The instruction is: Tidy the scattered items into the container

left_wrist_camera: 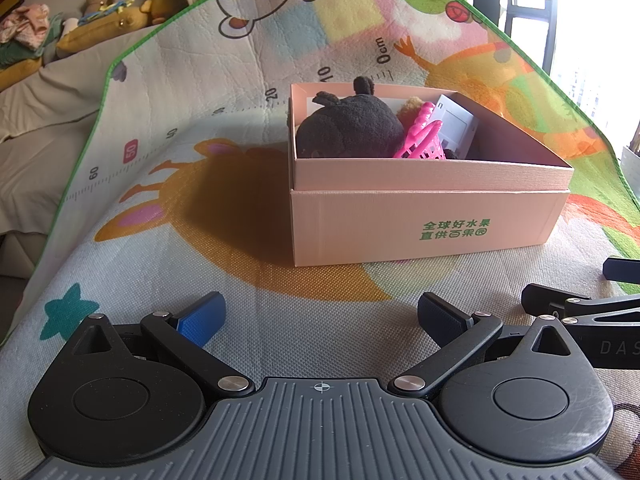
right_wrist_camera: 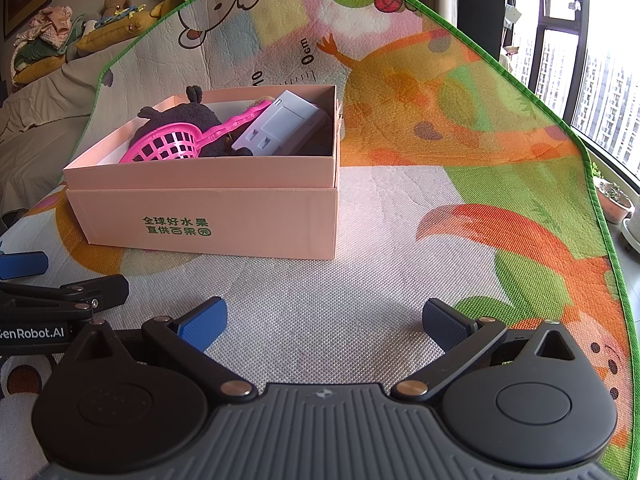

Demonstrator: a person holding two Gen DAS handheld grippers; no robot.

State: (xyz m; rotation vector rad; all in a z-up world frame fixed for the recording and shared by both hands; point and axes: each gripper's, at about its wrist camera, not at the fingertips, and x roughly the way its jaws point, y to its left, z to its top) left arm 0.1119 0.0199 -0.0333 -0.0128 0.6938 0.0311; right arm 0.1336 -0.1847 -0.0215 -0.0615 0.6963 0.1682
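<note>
A pink cardboard box (left_wrist_camera: 424, 220) with green print stands on the play mat, also in the right wrist view (right_wrist_camera: 208, 224). Inside lie a dark plush toy (left_wrist_camera: 348, 128) (right_wrist_camera: 180, 118), a pink plastic scoop basket (left_wrist_camera: 420, 140) (right_wrist_camera: 168, 144) and a grey-white flat device (left_wrist_camera: 456, 124) (right_wrist_camera: 280, 124). My left gripper (left_wrist_camera: 320, 316) is open and empty, low over the mat in front of the box. My right gripper (right_wrist_camera: 324, 320) is open and empty, in front of and to the right of the box.
The colourful play mat (left_wrist_camera: 160, 200) (right_wrist_camera: 440, 160) has a green edge. A sofa with plush toys (left_wrist_camera: 100, 12) (right_wrist_camera: 112, 12) sits at the back left. A window (right_wrist_camera: 600, 80) and potted plants (right_wrist_camera: 616, 200) are at the right. The other gripper shows at each view's side (left_wrist_camera: 580, 308) (right_wrist_camera: 60, 292).
</note>
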